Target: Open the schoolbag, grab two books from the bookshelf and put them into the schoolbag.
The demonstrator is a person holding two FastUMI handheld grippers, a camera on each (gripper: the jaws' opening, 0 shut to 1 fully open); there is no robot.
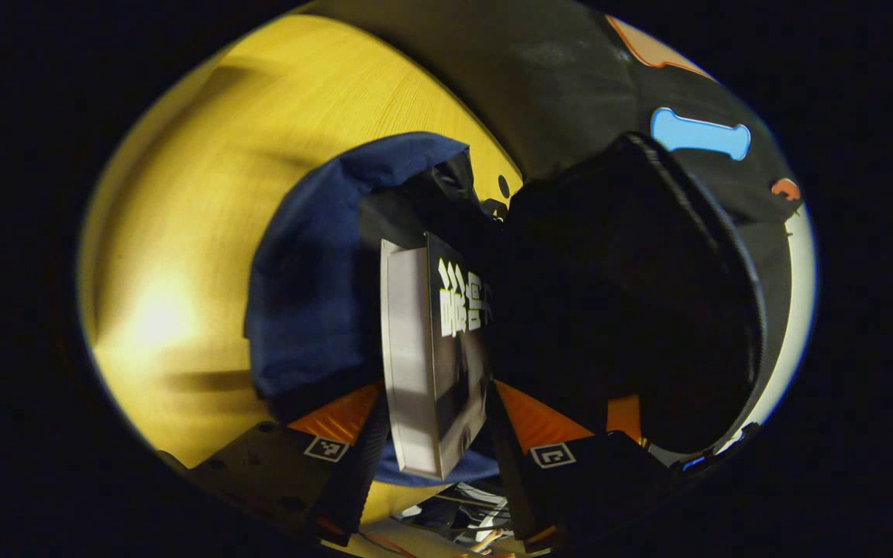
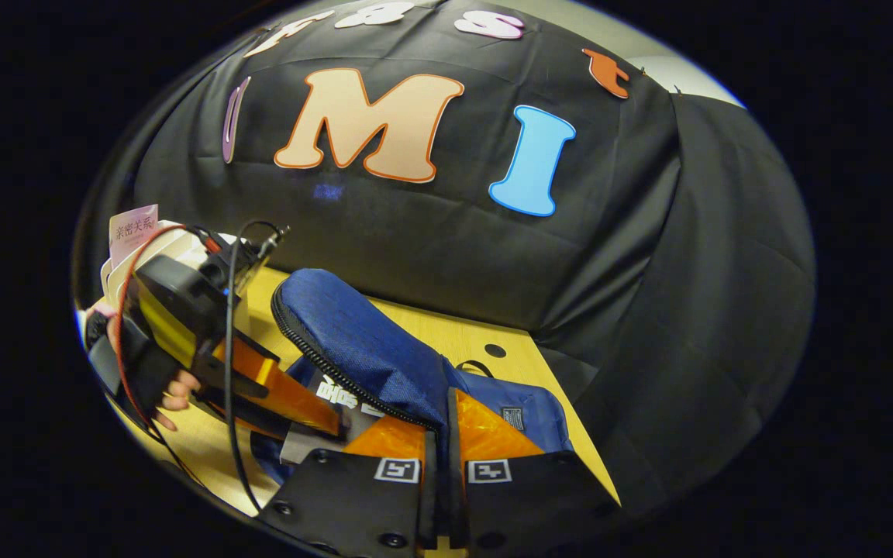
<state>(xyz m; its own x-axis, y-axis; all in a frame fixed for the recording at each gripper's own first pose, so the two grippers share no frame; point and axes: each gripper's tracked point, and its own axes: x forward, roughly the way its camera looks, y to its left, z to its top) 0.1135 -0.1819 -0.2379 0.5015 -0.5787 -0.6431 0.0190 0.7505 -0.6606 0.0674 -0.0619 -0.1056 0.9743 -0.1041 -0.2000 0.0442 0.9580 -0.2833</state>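
Observation:
The blue schoolbag [image 1: 315, 279] lies on the yellow table [image 1: 206, 194] with its mouth open. My left gripper [image 1: 435, 403] is shut on a dark-covered book [image 1: 431, 349] with white page edges, held upright and partly inside the bag's mouth. The flap's black inner side [image 1: 632, 294] stands to the right of the book. In the right gripper view, my right gripper [image 2: 440, 418] is shut on the zipped edge of the blue flap [image 2: 361, 341] and holds it up. The left gripper [image 2: 322, 422] and its book [image 2: 338, 395] reach under that flap.
A hand [image 2: 171, 391] holds the left gripper at the left. Behind it stands the white bookshelf [image 2: 175, 240] with a pink book [image 2: 134, 227] in it. Bare table [image 2: 485, 341] runs back to the black cloth wall [image 2: 648, 271].

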